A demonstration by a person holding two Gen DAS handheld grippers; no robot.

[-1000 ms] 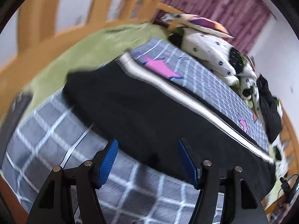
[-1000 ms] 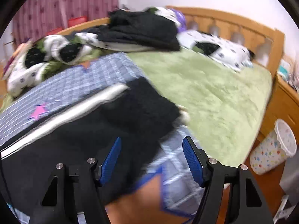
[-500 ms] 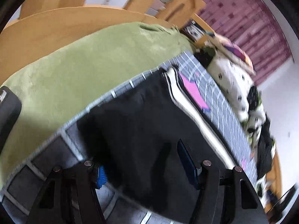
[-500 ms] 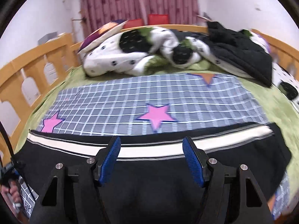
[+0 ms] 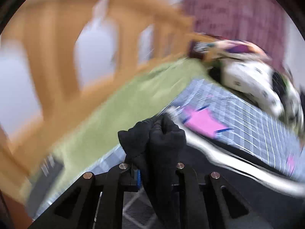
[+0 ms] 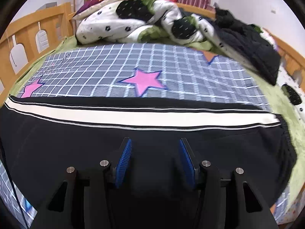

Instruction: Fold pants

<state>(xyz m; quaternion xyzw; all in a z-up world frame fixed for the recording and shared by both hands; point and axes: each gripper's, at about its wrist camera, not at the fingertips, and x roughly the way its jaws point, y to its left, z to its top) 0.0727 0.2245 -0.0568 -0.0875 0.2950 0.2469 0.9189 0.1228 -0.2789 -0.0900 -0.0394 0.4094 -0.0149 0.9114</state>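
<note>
Black pants (image 6: 76, 143) with a white side stripe (image 6: 133, 116) lie spread across the bed. In the right wrist view my right gripper (image 6: 155, 141) hovers just over the black cloth below the stripe. Its jaws are closing but still stand apart, and the blue pads (image 6: 124, 162) press on nothing. In the blurred left wrist view my left gripper (image 5: 152, 173) is closing on a bunched end of the pants (image 5: 152, 137). That cloth is pinched between its fingers and raised off the bed, with the stripe (image 5: 219, 152) trailing away to the right.
Under the pants lies a grey checked blanket (image 6: 152, 66) with pink stars, on a green sheet (image 5: 124, 103). A spotted quilt (image 6: 133, 19) and a black jacket (image 6: 247, 43) are heaped at the far side. A wooden bed rail (image 6: 28, 34) runs along the left.
My left gripper went from wide open over the pants' end to clamped on it, with the cloth lifted. The right gripper swung over the middle of the pants, and its jaws narrowed.
</note>
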